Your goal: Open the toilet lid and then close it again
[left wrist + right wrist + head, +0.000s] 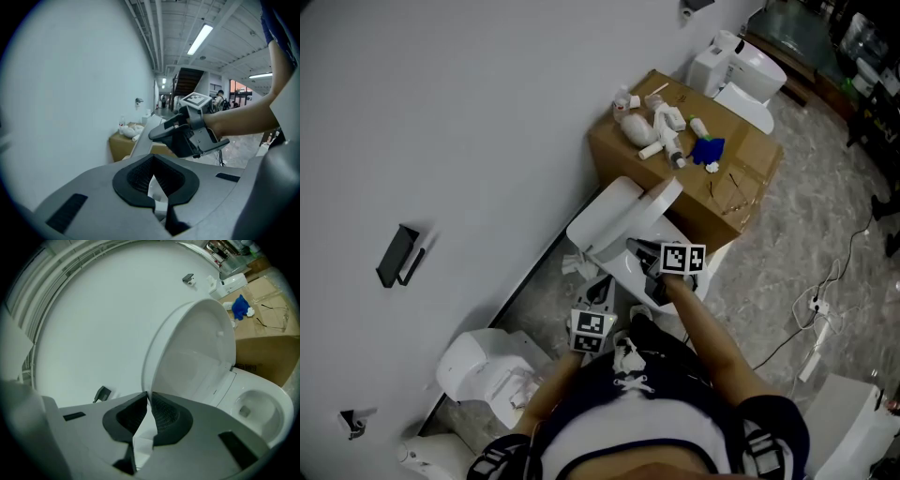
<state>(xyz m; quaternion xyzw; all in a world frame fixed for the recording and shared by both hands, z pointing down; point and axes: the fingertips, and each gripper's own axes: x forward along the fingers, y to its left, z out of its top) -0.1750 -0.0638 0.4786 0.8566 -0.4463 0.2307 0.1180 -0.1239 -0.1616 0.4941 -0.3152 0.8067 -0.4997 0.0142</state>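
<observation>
Lid (614,220) stands raised, tilted back twd the wall (441,122), w/ its near rim free. Bowl (258,408) lies open below it. Tight spot: box (741,187) sits just beside the toilet at the right of the head view, w/ white bits (661,127) and a blue thing (708,150) on top. Another toilet (483,370) is near at lower left. Open floor (825,234), pale and marbled, is to the right, w/ a cable (797,328) across it. Right claw (148,398) is clenched, tips right at the lid's rim; can't tell if it nips the rim. Right forearm (712,328) reaches out over the bowl. Left claw (153,165) is clenched, empty, held nearer the body and aimed twd the right claw.
</observation>
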